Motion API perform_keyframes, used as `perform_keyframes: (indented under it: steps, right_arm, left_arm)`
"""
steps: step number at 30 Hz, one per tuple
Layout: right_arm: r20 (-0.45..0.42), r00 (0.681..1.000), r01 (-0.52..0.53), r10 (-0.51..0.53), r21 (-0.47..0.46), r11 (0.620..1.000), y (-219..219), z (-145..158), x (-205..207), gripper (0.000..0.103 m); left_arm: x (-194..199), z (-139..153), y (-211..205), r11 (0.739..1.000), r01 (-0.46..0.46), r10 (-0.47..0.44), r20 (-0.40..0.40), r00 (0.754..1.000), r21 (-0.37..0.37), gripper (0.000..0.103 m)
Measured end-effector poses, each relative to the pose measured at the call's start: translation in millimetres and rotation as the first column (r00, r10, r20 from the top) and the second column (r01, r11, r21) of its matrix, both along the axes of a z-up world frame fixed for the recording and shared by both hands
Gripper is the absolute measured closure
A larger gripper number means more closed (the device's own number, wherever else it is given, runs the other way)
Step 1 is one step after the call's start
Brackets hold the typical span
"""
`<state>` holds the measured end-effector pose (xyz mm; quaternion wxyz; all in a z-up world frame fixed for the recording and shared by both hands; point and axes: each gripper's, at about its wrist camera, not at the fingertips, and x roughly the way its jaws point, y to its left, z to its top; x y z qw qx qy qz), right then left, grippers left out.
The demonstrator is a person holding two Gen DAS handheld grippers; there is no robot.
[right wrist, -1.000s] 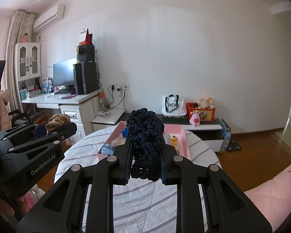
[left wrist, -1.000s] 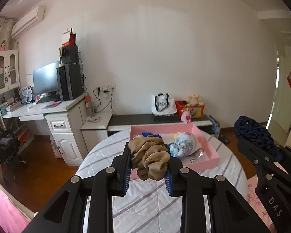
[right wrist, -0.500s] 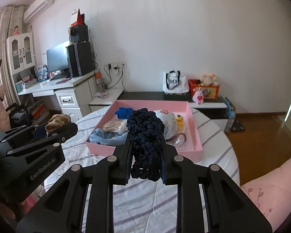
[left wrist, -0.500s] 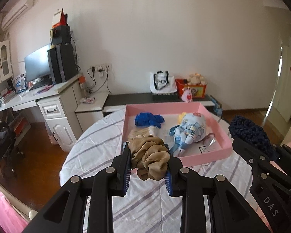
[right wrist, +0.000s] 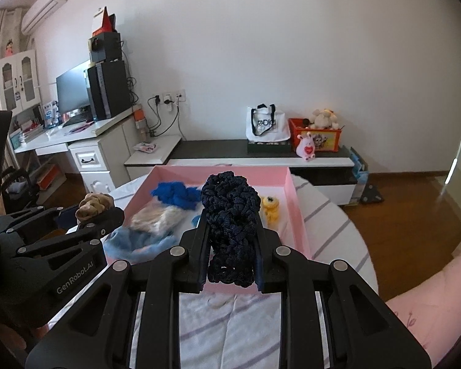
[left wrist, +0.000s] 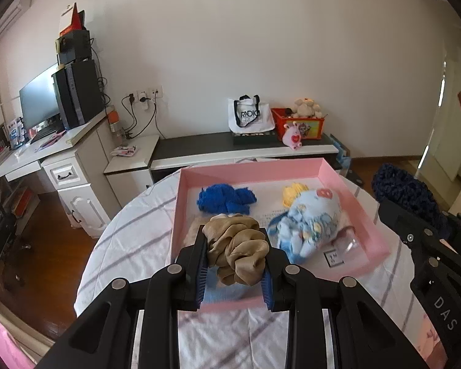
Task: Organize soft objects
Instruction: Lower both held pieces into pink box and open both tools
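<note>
Carrying scrunchies over the pink tray [left wrist: 322,166] — both tongs clamped.
Left gripper [left wrist: 234,264] grips the tan scrunchie [left wrist: 236,250], right gripper [right wrist: 230,246] the navy one [right wrist: 230,221] — tray dead ahead, below.

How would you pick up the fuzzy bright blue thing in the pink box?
Pinch the bright blue fuzzy thing across its raised middle, coming from above. It lies low on the pink box floor, walls around, so a sideways approach looks blocked.

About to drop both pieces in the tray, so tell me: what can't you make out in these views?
- Left wrist view: the tan scrunchie and fingers hide the pink tray floor below.
- Right wrist view: the navy knit piece covers the blue plush.
- Small label in the tray: unreadable.
</note>
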<state>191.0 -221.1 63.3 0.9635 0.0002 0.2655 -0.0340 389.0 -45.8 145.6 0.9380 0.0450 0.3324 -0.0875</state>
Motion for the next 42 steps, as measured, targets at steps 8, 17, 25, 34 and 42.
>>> perform_keyframes:
  steps: [8, 17, 25, 34, 42]
  right_arm:
    - [-0.020, 1.000, -0.017, 0.017, -0.009, 1.000, -9.7, 5.4, 47.2, 0.082]
    - [-0.089, 0.996, -0.035, 0.031, -0.047, 0.998, -25.6, 4.7, 106.3, 0.081]
    - [-0.170, 0.984, -0.058, 0.049, -0.046, 0.997, -39.5, -6.4, 156.3, 0.081]
    - [-0.251, 0.966, -0.062, 0.057, -0.010, 0.998, -56.0, -32.3, 199.1, 0.079]
    - [-0.238, 0.969, -0.073, 0.068, -0.009, 0.997, -56.3, -31.8, 205.5, 0.044]
  left_arm:
    - [81.2, 3.7, -9.6, 0.999, 0.035, -0.035, -0.034, 0.999, 0.017, 0.077]
    - [177.8, 6.6, -24.2, 0.993, 0.096, -0.090, -0.088, 0.992, 0.069, 0.077]
    - [264.2, -10.2, -43.6, 0.989, 0.128, -0.115, -0.166, 0.979, 0.071, 0.077]
    - [364.7, -32.6, -58.1, 0.989, 0.143, -0.128, -0.239, 0.963, 0.046, 0.076]
    - [379.2, -59.4, -61.1, 0.991, 0.121, -0.104, -0.239, 0.965, 0.056, 0.073]
